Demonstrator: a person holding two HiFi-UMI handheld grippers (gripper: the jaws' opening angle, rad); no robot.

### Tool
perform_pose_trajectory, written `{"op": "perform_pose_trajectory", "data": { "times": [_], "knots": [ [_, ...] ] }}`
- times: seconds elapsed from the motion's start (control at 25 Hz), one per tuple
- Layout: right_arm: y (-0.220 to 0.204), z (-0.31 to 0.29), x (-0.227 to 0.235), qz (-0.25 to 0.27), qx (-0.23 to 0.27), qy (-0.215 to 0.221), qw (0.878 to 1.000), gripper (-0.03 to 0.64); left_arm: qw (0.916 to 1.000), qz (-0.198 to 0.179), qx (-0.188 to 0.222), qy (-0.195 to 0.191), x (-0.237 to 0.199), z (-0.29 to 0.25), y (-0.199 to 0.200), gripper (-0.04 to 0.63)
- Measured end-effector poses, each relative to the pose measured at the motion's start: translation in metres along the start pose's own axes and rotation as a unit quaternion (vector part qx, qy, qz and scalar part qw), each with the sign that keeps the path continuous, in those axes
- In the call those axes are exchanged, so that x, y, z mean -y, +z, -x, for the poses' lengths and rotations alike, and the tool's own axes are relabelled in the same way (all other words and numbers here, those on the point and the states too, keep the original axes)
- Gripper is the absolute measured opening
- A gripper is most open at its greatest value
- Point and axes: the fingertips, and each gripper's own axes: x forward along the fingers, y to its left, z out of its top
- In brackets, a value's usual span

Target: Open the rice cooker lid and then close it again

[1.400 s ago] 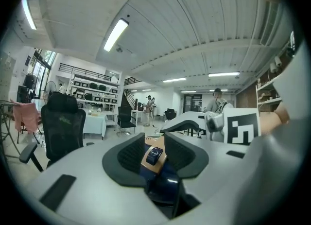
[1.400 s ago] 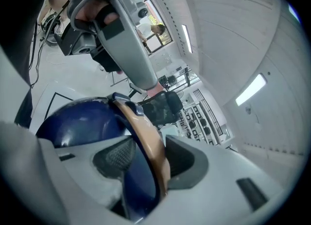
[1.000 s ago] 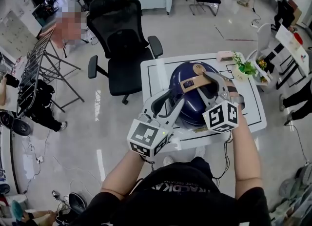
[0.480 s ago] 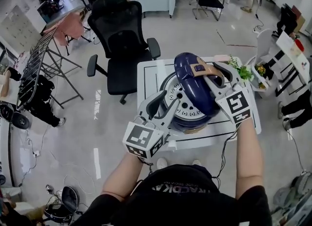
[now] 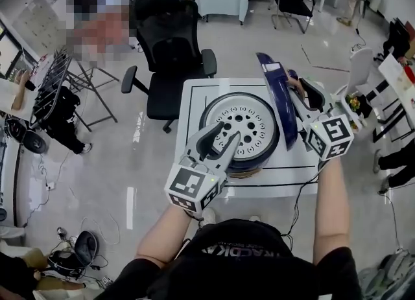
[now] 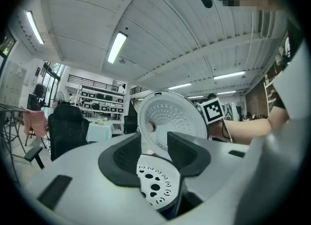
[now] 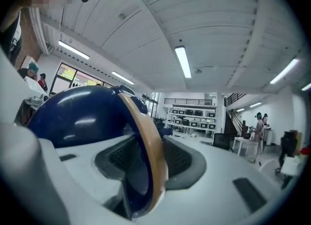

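The navy rice cooker lid (image 5: 277,98) stands upright on the right side of the cooker, baring the white perforated inner plate (image 5: 240,127). My right gripper (image 5: 295,88) is shut on the lid's tan handle (image 7: 148,141); its jaws have just been closing, with the band between the pads and the blue dome (image 7: 82,117) to its left. My left gripper (image 5: 224,138) hovers open over the cooker's front-left rim. In the left gripper view, the plate (image 6: 155,185) shows under the gap of the left gripper (image 6: 154,146), with the lid's pale underside (image 6: 167,119) beyond.
The cooker sits on a small white table (image 5: 194,104). A black office chair (image 5: 170,46) stands behind it, a potted plant (image 5: 355,103) to the right and a drying rack (image 5: 52,91) to the left. A person stands at the far back left.
The lid has swung from shut to upright at the right. My right gripper went right and up with the handle, rolling as it went. The left gripper shifted slightly forward along the rim.
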Motion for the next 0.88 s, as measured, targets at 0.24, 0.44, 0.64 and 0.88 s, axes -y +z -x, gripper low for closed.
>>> {"op": "perform_pose_trajectory", "data": {
  "times": [0.24, 0.44, 0.64, 0.88],
  "knots": [
    [-0.01, 0.017, 0.035, -0.049, 0.019, -0.001, 0.999, 0.153, 0.9998, -0.007, -0.012, 0.012, 0.032, -0.017, -0.003, 0.166],
    [-0.022, 0.023, 0.048, -0.072, 0.027, 0.001, 0.997, 0.149, 0.9994, -0.012, -0.019, 0.025, 0.044, -0.021, -0.008, 0.166],
    [-0.031, 0.029, 0.052, -0.071, 0.037, 0.003, 0.997, 0.149, 0.9988, -0.015, -0.024, 0.04, 0.053, -0.021, -0.01, 0.166],
    [-0.034, 0.031, 0.055, -0.061, 0.041, 0.025, 0.997, 0.164, 0.9979, -0.006, -0.027, 0.059, 0.068, -0.03, -0.016, 0.166]
  ]
}}
